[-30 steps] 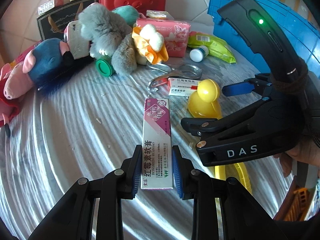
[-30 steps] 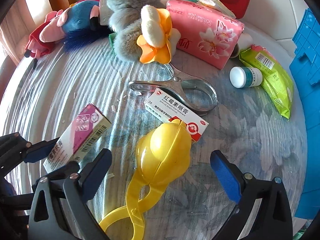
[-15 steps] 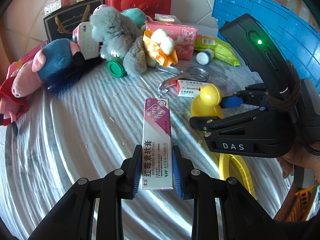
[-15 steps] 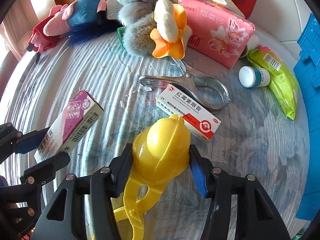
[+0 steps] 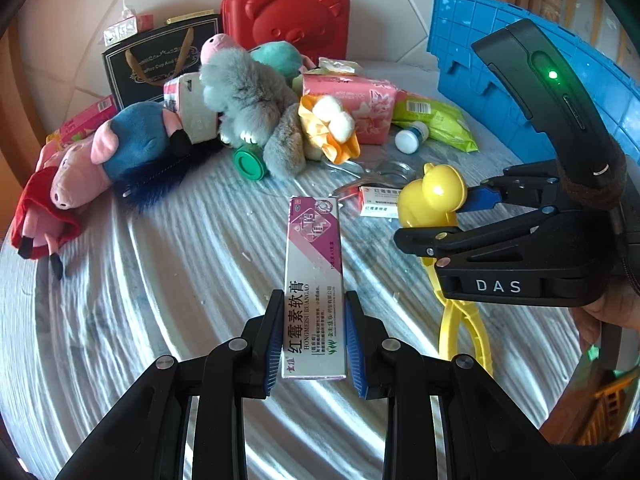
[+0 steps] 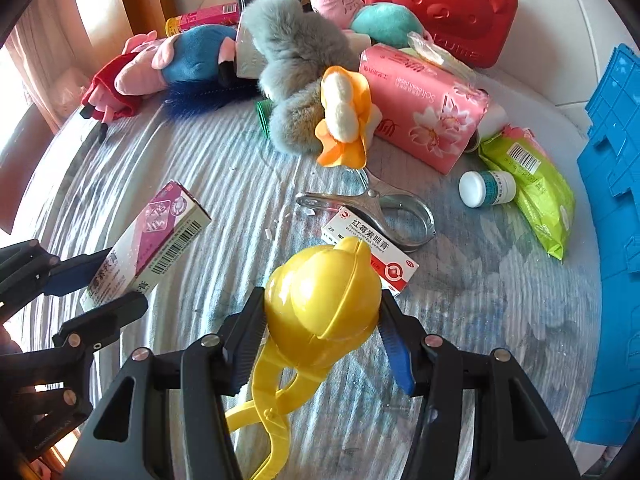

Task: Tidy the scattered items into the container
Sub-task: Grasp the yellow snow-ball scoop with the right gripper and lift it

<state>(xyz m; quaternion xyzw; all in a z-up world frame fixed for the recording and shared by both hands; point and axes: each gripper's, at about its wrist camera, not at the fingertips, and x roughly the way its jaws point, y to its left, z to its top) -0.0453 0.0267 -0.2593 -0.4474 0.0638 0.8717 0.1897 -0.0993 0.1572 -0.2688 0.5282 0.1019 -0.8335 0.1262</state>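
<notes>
Both grippers have risen off the cloth point(image 5: 132, 300) since a second ago. Right gripper point(image 6: 322, 316) has closed its jaws onto the yellow duck mould point(image 6: 320, 300); left gripper point(image 5: 310, 340) stays clamped on the ointment box point(image 5: 314, 292). Beyond the right gripper stands the blue crate point(image 5: 480, 60).

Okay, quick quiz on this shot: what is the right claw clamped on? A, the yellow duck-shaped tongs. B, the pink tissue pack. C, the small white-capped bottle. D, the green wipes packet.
A: in the right wrist view the right claw has its blue pads pressed on both sides of the head of the yellow duck-shaped tongs.
</notes>
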